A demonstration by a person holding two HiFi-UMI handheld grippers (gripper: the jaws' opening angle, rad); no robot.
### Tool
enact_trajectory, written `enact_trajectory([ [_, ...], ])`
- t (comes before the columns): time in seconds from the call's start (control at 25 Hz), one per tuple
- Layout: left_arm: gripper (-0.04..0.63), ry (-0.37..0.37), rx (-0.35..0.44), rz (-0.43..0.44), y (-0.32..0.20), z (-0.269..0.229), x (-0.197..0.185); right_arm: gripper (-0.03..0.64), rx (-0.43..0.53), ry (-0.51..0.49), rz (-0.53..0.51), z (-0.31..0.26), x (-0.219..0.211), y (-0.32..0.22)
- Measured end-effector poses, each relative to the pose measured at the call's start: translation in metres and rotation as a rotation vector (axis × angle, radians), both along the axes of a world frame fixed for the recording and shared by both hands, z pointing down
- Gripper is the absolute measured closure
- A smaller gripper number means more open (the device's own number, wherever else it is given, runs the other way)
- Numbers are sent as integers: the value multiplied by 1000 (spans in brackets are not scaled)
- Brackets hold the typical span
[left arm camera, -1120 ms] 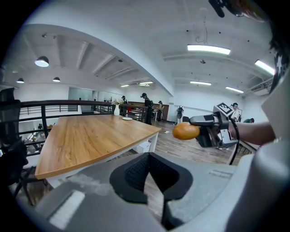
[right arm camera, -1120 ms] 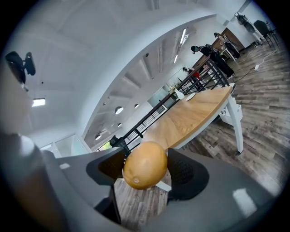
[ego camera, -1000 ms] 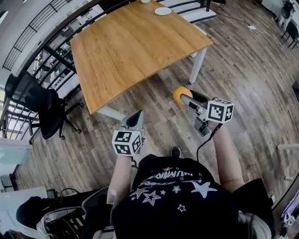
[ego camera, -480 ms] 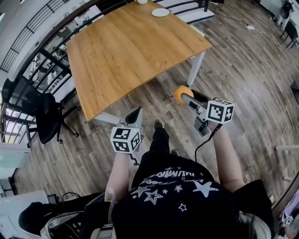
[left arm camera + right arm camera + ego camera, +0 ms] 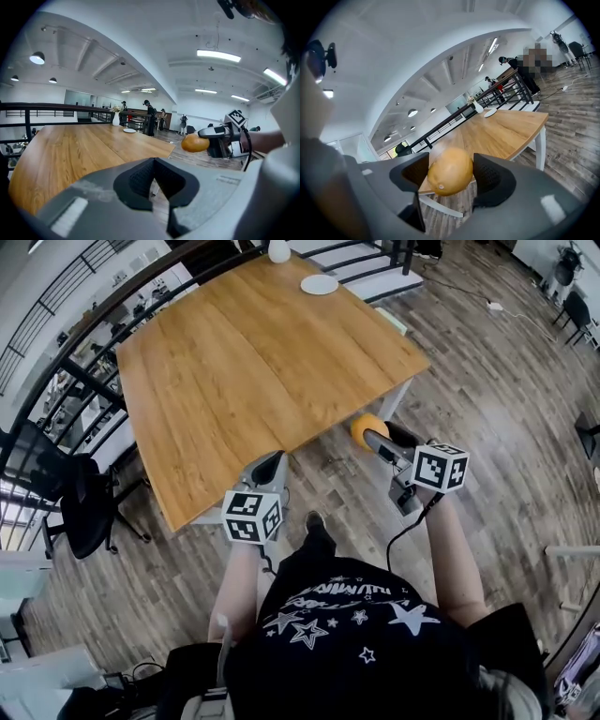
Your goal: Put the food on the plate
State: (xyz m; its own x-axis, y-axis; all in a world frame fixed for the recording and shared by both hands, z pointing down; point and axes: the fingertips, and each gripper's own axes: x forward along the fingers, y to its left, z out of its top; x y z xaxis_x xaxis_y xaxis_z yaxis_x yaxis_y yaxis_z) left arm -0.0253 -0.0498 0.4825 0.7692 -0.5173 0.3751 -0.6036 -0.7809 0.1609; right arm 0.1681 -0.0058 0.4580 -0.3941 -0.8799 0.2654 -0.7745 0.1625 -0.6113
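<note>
A round orange-yellow piece of food (image 5: 367, 427) (image 5: 450, 171) sits between the pads of my right gripper (image 5: 372, 433) (image 5: 450, 174), which is shut on it just off the near right corner of the wooden table (image 5: 234, 371). The small white plate (image 5: 320, 284) (image 5: 490, 112) lies at the table's far end, next to a white vase (image 5: 278, 249). My left gripper (image 5: 269, 465) (image 5: 157, 183) hovers over the table's near edge, its jaws together with nothing in them. The left gripper view also shows the food (image 5: 194, 143) and the plate (image 5: 129, 131).
A black office chair (image 5: 75, 493) stands left of the table by a dark railing (image 5: 84, 381). A white table leg (image 5: 394, 399) is just beyond the food. Wood floor spreads to the right, with a white cable (image 5: 492, 304) far off. People stand in the distance (image 5: 150, 117).
The person has walked forward, so the table has come nearer and now reaches both grippers. The grippers keep the same pose, with the food still held.
</note>
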Motion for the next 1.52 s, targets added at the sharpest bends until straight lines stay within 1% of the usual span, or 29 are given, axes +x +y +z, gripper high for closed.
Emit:
enact_trajectory([
  [0.16,595,6,0,-6,-53,-4,7,318,4,20,15,-6,9,-49],
  [0.32,595,6,3,1,-89,-4,10,318,-1,31,21,-3,14,-85],
  [0.6,595,20,-17,2,-151,6,4,318,-16,74,46,2,15,-145],
  [0.8,595,13,-31,22,-176,15,8,318,-26,101,74,4,24,-166],
  [1.04,595,8,-57,22,-185,26,18,318,-29,93,104,9,47,-179],
  [1.16,595,0,-65,8,-202,21,31,318,-36,86,102,6,69,-202],
  [1.28,595,-7,-62,-24,-230,15,48,319,-38,77,93,3,97,-239],
  [1.4,595,-9,-63,-91,-256,13,54,318,-25,78,41,-2,113,-282],
  [1.52,595,-15,-54,-124,-272,13,65,318,-11,89,3,-4,130,-312],
])
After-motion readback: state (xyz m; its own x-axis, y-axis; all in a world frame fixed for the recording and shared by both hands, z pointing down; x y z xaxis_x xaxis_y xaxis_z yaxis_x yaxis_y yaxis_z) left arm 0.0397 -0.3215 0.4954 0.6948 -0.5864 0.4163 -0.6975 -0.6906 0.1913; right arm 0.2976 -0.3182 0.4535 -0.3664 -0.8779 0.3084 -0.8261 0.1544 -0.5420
